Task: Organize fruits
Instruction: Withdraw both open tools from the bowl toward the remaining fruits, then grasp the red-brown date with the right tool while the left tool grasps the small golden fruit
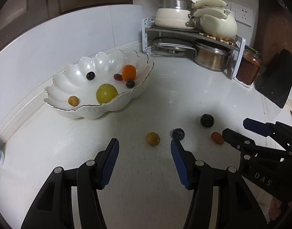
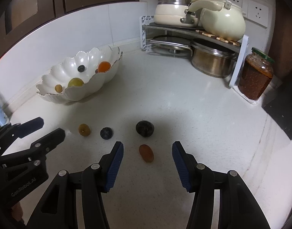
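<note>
Several loose fruits lie on the white counter: a yellow-brown round fruit (image 1: 152,138) (image 2: 84,130), a blueberry (image 1: 178,133) (image 2: 106,133), a dark plum (image 1: 207,120) (image 2: 144,128) and a small red oval fruit (image 1: 217,138) (image 2: 146,153). My left gripper (image 1: 145,145) is open just short of the yellow-brown fruit. My right gripper (image 2: 148,147) is open, with the red fruit lying between its fingertips, untouched. A white scalloped bowl (image 1: 81,110) (image 2: 50,95) at the left holds an orange fruit (image 1: 128,72), a green fruit (image 1: 106,93), dark berries and a small brown fruit.
A white corner rack (image 1: 239,53) (image 2: 239,57) at the back carries cream pots, steel pans and lids. A jar of red paste (image 1: 249,68) (image 2: 255,76) stands beside it. A dark block (image 1: 275,84) sits at the right edge.
</note>
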A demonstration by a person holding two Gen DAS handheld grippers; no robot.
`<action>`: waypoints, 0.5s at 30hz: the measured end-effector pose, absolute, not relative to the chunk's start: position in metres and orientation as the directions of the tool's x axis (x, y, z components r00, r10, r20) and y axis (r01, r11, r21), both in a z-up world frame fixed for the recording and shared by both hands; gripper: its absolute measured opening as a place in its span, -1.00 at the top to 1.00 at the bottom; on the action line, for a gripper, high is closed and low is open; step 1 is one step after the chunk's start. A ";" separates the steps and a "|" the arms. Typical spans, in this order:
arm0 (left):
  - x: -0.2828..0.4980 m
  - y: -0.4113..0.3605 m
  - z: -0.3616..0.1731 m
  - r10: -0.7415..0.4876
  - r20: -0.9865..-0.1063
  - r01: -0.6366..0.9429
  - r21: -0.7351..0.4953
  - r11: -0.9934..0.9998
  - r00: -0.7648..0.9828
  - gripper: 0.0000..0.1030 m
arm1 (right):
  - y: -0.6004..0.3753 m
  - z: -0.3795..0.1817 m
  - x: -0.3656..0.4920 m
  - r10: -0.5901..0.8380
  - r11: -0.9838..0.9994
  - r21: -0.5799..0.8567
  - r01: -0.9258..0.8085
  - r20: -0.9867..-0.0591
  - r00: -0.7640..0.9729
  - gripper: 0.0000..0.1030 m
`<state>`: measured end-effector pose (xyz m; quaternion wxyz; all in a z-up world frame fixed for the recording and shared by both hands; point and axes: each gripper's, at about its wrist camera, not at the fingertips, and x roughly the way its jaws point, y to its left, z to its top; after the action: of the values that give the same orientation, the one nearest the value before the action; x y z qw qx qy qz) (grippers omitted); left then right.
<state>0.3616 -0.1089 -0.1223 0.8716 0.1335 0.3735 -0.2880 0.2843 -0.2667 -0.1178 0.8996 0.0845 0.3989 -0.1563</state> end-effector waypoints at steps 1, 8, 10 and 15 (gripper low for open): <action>0.364 -0.110 -0.124 -0.402 -0.731 0.600 0.012 0.800 0.551 -0.08 | -0.267 -0.120 0.286 -0.212 0.937 0.027 0.347 -0.748 0.629 -0.06; 0.375 -0.118 -0.138 -0.398 -0.750 0.599 -0.002 0.801 0.528 -0.03 | -0.270 -0.132 0.296 -0.200 0.940 0.026 0.340 -0.766 0.611 0.04; 0.378 -0.121 -0.141 -0.395 -0.756 0.600 -0.004 0.800 0.522 -0.01 | -0.271 -0.136 0.298 -0.194 0.941 0.029 0.338 -0.771 0.607 0.08; 0.384 -0.128 -0.150 -0.394 -0.768 0.605 -0.010 0.796 0.505 0.03 | -0.274 -0.143 0.301 -0.185 0.941 0.034 0.336 -0.780 0.597 0.15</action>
<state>0.3839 -0.1275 -0.1495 0.8576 0.1312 0.4033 -0.2911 0.3009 -0.2737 -0.1433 0.8892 0.0891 0.4241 -0.1467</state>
